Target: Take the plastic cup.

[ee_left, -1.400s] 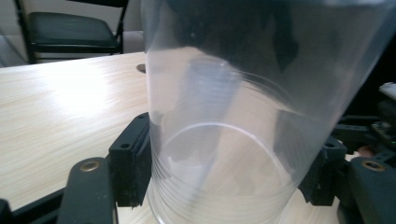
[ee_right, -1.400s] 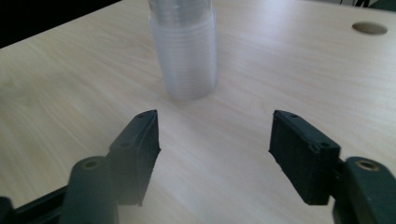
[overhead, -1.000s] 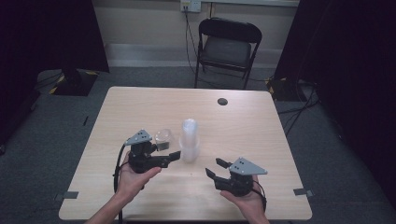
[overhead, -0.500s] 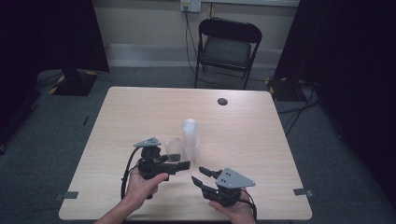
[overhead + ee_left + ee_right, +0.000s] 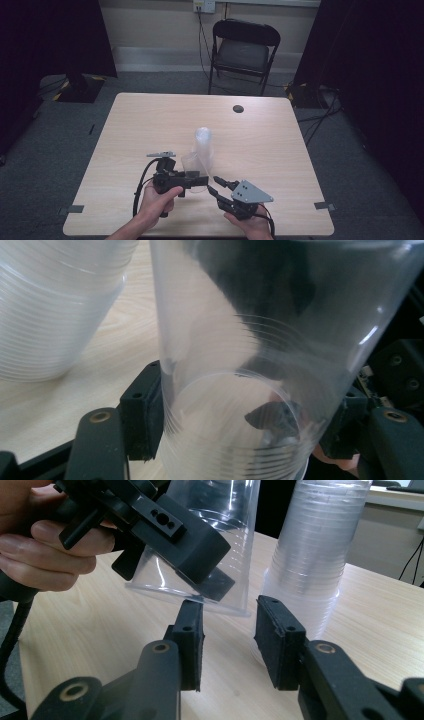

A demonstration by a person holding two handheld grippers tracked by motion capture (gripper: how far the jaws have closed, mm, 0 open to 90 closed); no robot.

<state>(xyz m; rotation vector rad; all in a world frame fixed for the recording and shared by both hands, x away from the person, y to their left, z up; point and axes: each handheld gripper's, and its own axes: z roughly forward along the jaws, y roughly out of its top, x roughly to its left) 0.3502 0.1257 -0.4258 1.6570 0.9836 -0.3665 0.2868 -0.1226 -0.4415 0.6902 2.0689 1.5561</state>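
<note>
while clamped, clear unprinted cup [image 5: 235, 390]

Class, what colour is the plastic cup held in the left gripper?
The plastic cup is colourless and see-through, with fine ribbed rings; the left gripper view shows it best.

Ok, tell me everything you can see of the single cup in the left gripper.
The single cup is clear, thin plastic with fine ridges around its wall, and looks empty. The left gripper is shut on it, a pad against each side, holding it tilted just off the table, beside the stack of cups. The right gripper stands open just short of it.
</note>
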